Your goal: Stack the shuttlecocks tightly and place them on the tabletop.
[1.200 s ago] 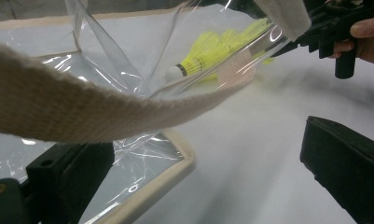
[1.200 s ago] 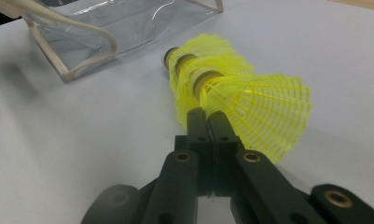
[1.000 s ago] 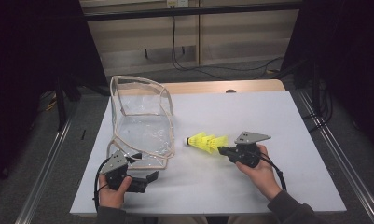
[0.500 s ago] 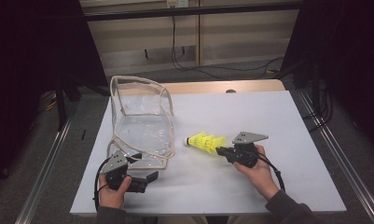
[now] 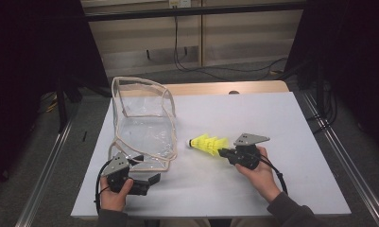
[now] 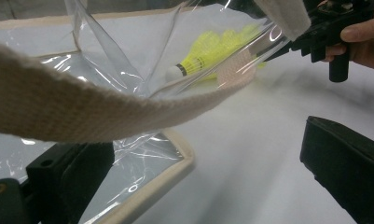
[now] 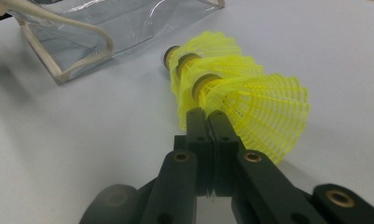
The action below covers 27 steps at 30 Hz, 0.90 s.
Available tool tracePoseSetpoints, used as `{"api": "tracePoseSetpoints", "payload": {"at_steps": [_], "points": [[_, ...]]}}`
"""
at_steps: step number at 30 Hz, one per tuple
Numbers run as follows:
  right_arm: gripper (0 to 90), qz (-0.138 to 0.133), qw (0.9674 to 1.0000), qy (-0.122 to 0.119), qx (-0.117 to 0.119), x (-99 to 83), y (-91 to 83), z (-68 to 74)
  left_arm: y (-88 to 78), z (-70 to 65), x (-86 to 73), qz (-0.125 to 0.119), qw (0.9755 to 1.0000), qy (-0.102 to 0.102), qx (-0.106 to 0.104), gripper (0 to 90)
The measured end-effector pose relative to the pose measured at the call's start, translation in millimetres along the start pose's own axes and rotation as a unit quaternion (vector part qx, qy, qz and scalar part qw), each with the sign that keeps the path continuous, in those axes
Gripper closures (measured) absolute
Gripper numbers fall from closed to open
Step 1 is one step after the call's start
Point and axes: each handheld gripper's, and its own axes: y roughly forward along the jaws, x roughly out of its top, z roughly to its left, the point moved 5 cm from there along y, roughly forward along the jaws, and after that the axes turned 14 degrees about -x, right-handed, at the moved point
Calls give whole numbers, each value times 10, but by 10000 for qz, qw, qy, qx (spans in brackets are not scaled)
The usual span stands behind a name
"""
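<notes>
Shuttlecocks [image 5: 208, 144], yellow and nested in a stack, lie on the white table [image 5: 281, 118] about midway between its left and right edges, nearer the front edge, white cork pointing left. The right gripper [image 5: 223, 152] is clenched on the skirt of the last one. Just left of the stack stands a clear bag [image 5: 142, 124] with beige trim. Near the front left corner the left gripper [image 5: 151, 180] rests by the bag's strap, jaws spread apart.

Left gripper view: the strap [image 6: 82, 109] crosses in front of its parted jaws, one on each side of the bag's trimmed edge, and the shuttlecocks [image 6: 208, 51] show through the plastic.

Right gripper view: the right gripper [image 7: 207, 122] pinches the yellow mesh of the shuttlecocks [image 7: 236, 88], with the bag [image 7: 105, 23] beyond.
</notes>
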Motion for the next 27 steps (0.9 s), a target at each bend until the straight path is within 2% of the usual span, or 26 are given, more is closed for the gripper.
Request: {"api": "tracePoseSetpoints", "payload": {"at_steps": [27], "points": [[890,4,10000,19,-50,8,20,11,6,-2,-2,-8,10000,-10,0,29]]}}
